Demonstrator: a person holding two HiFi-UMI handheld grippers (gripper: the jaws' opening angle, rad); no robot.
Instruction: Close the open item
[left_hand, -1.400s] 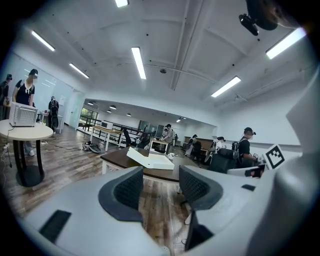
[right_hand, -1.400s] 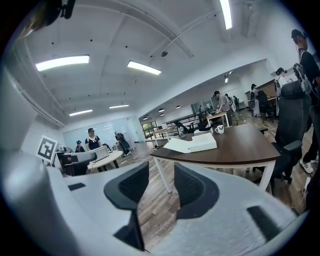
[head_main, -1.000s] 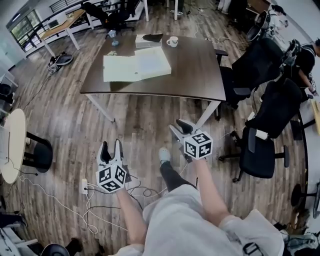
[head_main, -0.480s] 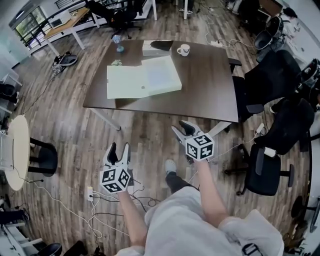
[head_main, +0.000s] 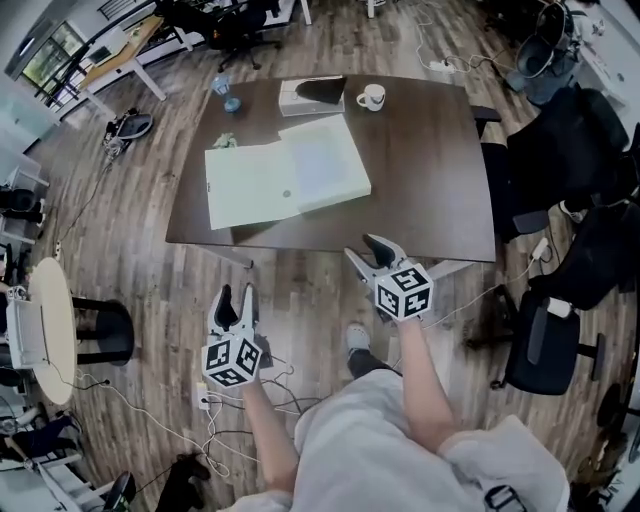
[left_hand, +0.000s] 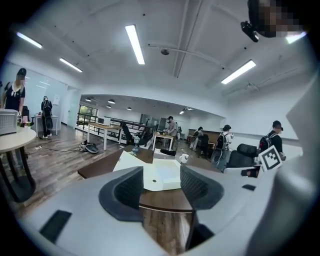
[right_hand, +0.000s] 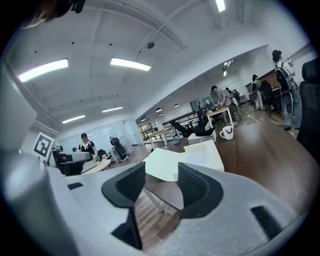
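While open, white box (head_main: 285, 175); square-marked left claw (head_main: 234, 294), right claw (head_main: 364, 249).

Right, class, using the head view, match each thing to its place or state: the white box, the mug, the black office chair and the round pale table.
Things:
1. white box
2. mug
3. black office chair
4. round pale table

Places or states:
A. on the floor, right of the dark table
B. lying open on the dark table
C. at the far left of the view
D. near the dark table's far edge

Pairs: 1-B, 2-D, 3-A, 4-C.
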